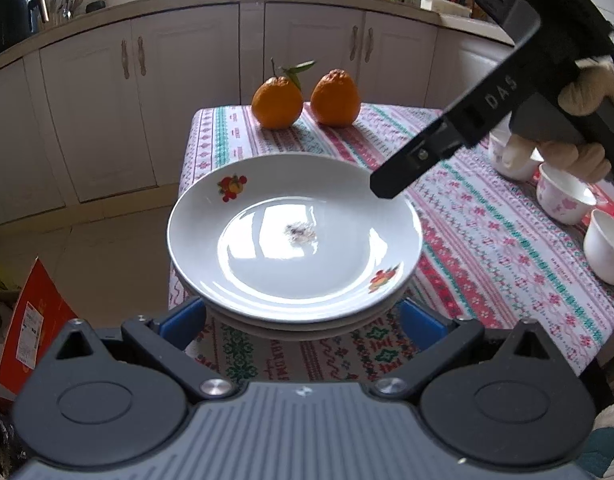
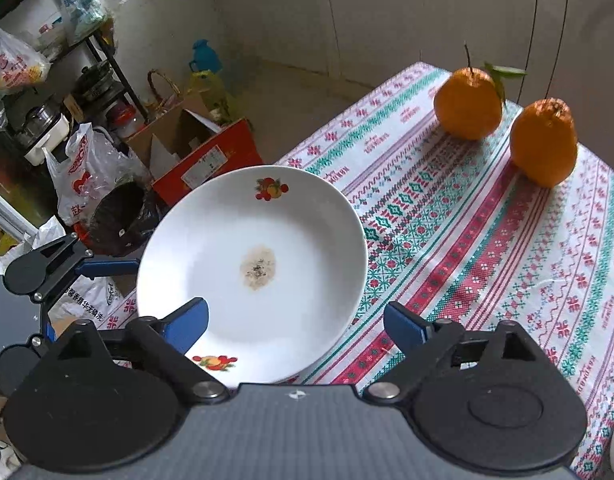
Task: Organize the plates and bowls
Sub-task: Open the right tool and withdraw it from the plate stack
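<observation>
The left gripper is nearest, its blue fingers spread wide on either side of the near edge of a stack of plates; whether they press the rims I cannot tell. The stack sits at the corner of the counter, which is covered by a cloth with red and green cross-stitch bands. The top plate is white with fruit motifs on its rim and a small brownish stain at its centre. The right gripper hangs above that plate's near side, fingers wide apart and holding nothing. Two oranges stand side by side near the far edge, well apart from the plates. Three small white bowls with pink flowers cluster at the right edge, partly hidden by the person's gloved hand. Beyond are cream kitchen cabinets, and on the floor a red cardboard box and plastic bags.
</observation>
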Demonstrator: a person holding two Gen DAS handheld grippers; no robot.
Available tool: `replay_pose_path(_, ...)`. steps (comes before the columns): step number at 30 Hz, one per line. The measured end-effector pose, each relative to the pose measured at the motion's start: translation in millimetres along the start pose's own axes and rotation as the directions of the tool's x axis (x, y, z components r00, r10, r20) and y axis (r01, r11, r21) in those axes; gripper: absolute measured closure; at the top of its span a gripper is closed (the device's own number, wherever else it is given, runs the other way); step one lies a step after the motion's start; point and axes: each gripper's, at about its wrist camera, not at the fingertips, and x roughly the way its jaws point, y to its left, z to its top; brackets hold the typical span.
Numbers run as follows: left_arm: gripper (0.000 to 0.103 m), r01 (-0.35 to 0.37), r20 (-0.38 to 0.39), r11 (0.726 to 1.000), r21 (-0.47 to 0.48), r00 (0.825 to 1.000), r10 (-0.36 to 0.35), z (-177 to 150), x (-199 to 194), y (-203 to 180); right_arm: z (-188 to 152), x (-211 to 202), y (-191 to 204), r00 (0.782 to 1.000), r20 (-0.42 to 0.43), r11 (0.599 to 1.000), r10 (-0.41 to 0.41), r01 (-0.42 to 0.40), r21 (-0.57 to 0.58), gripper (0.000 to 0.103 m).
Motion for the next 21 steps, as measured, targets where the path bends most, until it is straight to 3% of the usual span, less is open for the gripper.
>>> replay_pose_path(14, 0.000, -0.046, 0.091, 0.997, 0.057, 0.995, 0.041, 7.9, -27.2, -40.7, -65.0, -68.8, 34.4, 0.971, 0.198, 0.991, -0.132, 0.136, -0.005, 0.000)
replay_pose_path(21, 0.000, 0.012, 0.080, 0.994, 0.105, 0.997, -0.021, 9.0, -27.6, -71.1, -115.0, -102.5, 33.2, 0.937, 0.256, 0.971, -0.240, 0.230, 0.068, 0.000)
